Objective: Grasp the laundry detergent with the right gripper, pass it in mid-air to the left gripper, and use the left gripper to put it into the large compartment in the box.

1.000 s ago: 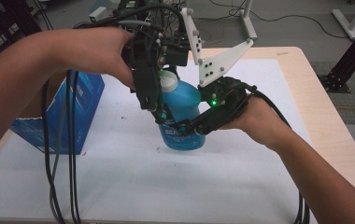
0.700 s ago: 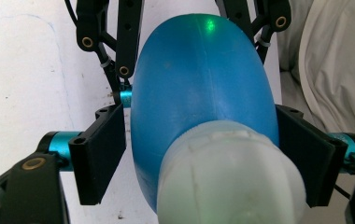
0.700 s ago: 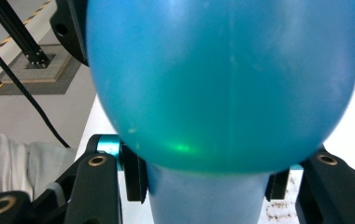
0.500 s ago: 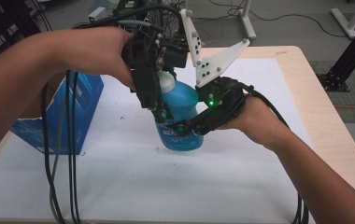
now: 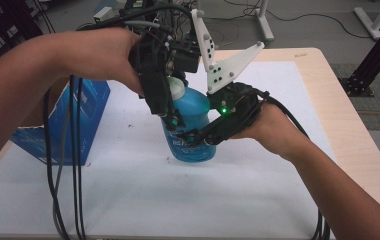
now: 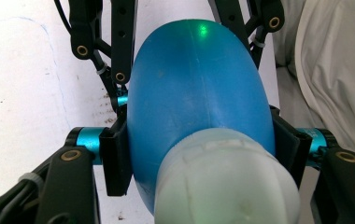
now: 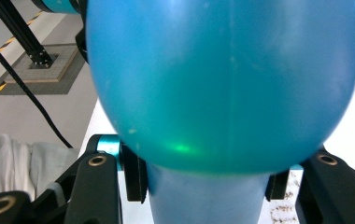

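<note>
A blue bottle [image 5: 194,106] with a white cap [image 5: 177,89] stands upright on the white mat [image 5: 178,200]. My left gripper [image 5: 174,121] reaches down from above. Its jaws have just been closing, and its pads [image 6: 116,158] now press both sides of the bottle [image 6: 199,79] just below the cap [image 6: 224,182]. My right gripper [image 5: 194,138] comes in from the right, shut on the lower body. In the right gripper view its pads [image 7: 133,179] clamp the bottle [image 7: 222,79] where it narrows.
A blue box [image 5: 80,117] stands on the mat to the left of the bottle. Black cables [image 5: 73,175] hang from the left hand down to the front edge. The wooden table rim [image 5: 348,125] runs along the right, with a black frame [image 5: 378,55] beyond it.
The left gripper's jaws have closed in on the bottle under its cap. Both hands and the bottle have stayed where they were.
</note>
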Demonstrator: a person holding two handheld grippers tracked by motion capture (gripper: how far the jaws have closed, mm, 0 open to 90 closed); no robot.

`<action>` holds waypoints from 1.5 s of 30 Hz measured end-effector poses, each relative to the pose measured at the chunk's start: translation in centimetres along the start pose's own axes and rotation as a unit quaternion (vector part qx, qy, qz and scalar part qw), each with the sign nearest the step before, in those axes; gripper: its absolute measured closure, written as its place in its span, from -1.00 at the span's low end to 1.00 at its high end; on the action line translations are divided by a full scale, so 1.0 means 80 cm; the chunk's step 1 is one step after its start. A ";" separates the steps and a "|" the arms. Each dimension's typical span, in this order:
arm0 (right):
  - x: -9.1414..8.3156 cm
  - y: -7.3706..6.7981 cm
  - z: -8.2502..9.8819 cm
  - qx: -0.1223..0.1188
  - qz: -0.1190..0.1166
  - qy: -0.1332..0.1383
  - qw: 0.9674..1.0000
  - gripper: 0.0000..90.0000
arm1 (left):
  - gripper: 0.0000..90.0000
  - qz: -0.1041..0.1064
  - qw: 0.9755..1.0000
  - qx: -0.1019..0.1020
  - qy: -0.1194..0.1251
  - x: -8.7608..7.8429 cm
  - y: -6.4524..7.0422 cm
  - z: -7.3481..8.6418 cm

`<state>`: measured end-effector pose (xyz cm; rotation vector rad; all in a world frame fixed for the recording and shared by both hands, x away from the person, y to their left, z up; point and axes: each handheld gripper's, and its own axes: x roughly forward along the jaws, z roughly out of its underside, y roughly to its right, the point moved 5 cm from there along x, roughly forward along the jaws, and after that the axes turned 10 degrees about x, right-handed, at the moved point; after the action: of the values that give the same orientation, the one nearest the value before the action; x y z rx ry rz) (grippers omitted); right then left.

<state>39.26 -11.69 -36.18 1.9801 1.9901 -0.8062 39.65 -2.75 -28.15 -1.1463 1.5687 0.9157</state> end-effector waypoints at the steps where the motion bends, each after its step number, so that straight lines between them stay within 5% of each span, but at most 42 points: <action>1: 0.000 0.000 0.000 0.000 0.000 0.000 1.000 0.02 | -0.19 -0.001 1.000 0.001 0.000 0.000 0.000 0.000; 16: 0.002 -0.006 -0.003 0.003 -0.011 0.012 1.000 -0.02 | -0.17 0.012 1.000 -0.013 -0.019 -0.008 0.005 -0.005; 22: 0.002 -0.002 0.003 0.038 -0.004 -0.004 0.999 -0.53 | -0.17 0.006 0.999 -0.016 -0.029 -0.023 0.005 -0.005; 24: -0.002 -0.001 0.005 0.049 0.000 -0.005 0.999 -0.75 | -0.17 0.000 0.999 -0.025 -0.031 -0.029 0.005 -0.002; 32: -0.029 0.003 0.015 0.086 0.050 -0.049 0.994 -0.75 | -0.17 -0.019 0.996 -0.071 -0.041 -0.056 0.002 0.014; 36: -0.055 0.002 0.019 0.080 0.062 -0.076 0.992 -0.75 | -0.17 -0.033 0.994 -0.097 -0.043 -0.070 -0.001 0.024; 39: -0.077 -0.005 0.020 0.059 0.044 -0.104 0.992 -0.75 | -0.17 -0.044 0.991 -0.114 -0.045 -0.080 -0.004 0.031; 41: -0.089 -0.006 0.019 0.060 0.060 -0.121 0.989 -0.88 | -0.17 -0.050 0.990 -0.123 -0.042 -0.085 -0.006 0.036; 45: -0.110 -0.005 0.026 0.056 0.105 -0.178 0.977 -0.98 | -0.17 -0.056 0.988 -0.139 -0.041 -0.095 -0.010 0.045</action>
<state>39.03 -20.21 -33.24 1.8992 1.5379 -1.1464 42.12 2.23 -21.81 -1.3598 1.3243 1.1157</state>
